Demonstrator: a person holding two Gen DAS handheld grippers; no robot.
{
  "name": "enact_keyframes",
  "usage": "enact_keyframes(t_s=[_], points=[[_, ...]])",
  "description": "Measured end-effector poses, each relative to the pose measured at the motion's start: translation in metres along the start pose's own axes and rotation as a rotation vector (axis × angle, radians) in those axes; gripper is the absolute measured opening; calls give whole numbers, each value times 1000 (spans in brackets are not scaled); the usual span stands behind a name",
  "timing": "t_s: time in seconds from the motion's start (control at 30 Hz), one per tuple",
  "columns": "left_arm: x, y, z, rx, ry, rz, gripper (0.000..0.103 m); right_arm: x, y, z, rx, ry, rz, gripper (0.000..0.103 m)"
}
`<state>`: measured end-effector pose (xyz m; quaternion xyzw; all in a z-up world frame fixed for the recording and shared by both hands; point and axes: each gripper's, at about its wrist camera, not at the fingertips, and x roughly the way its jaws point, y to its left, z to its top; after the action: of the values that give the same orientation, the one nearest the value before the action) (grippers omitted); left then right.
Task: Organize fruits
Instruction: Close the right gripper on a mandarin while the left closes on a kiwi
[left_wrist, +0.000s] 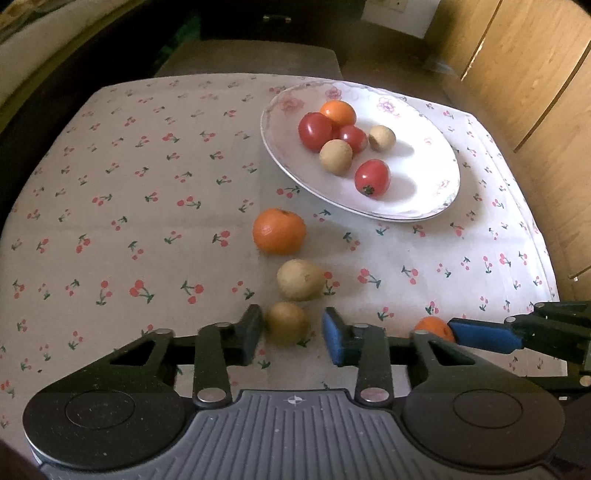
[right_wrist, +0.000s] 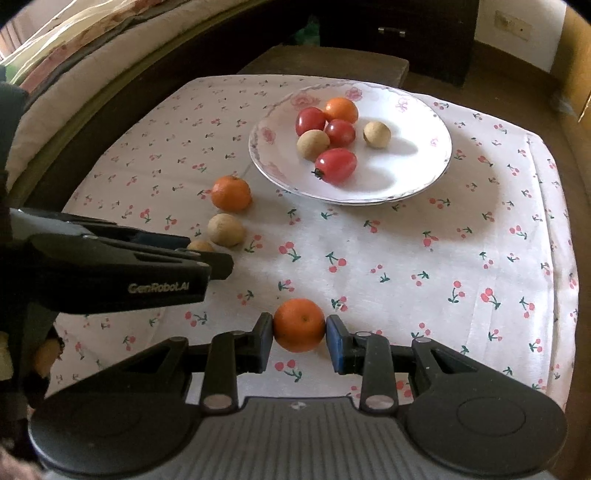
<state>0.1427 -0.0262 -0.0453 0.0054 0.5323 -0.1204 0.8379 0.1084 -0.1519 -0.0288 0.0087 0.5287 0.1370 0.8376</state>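
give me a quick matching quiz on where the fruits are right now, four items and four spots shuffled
Items:
1. stemmed tomato
2. near orange
3. nearest tan fruit
4. far orange

Spots:
A. between the left gripper fingers
B. loose on the cloth, nearest the plate
C. on the plate
D. between the right gripper fingers

Pairs: 1-C, 2-D, 3-A, 4-B

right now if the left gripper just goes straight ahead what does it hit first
The left gripper would first meet the small tan fruit already sitting between its open fingers. Beyond it in roughly the same line lies a larger tan fruit, though depth is hard to judge.
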Motion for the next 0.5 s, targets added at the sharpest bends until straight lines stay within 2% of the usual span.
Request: enact_keyframes(t_s=[0.2,0.5], points=[[-2,-4,-3,40,-1,12,32,2,-1,1,2,6,-7,33],[-18,-7,-21,56,2,-18,32,-8,-1,-3,-2,-4,-10,33]])
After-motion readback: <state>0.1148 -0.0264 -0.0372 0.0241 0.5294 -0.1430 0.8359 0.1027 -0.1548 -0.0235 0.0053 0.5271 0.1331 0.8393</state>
